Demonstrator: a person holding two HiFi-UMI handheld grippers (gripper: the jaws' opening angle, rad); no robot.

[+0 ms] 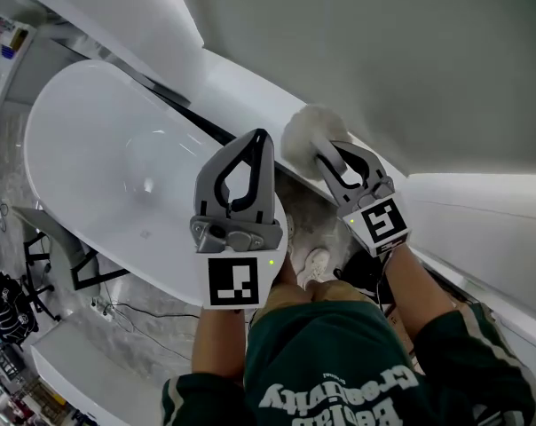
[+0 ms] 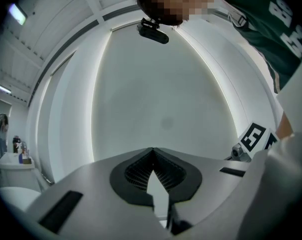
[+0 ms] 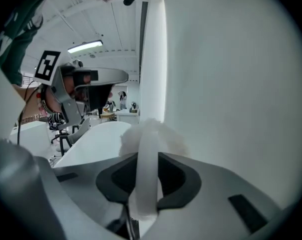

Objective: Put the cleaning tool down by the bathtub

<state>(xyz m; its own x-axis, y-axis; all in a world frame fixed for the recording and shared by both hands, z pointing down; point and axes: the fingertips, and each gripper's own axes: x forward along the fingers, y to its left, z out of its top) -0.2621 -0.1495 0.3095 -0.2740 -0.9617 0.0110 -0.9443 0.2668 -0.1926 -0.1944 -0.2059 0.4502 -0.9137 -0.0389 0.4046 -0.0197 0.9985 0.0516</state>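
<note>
Now the cleaning tool [image 1: 305, 134] is being pinched by its handle in the right tongs [image 1: 328, 156], just right of the bathtub [image 1: 82, 149], ready for setting down; the left tongs [image 1: 261, 137] are being held pressed together, empty.

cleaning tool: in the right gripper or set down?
In the gripper. The right gripper is shut on the cleaning tool: white handle between its jaws, fluffy head past them.

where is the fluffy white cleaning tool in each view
Head view: cleaning tool upper centre, fluffy head just past the right claw.
Left gripper view: not in it.
Right gripper view: bottom centre, handle clamped between the jaws, fluffy head beyond.
Shared landmark: the white bathtub, at left in the head and right gripper views.
</note>
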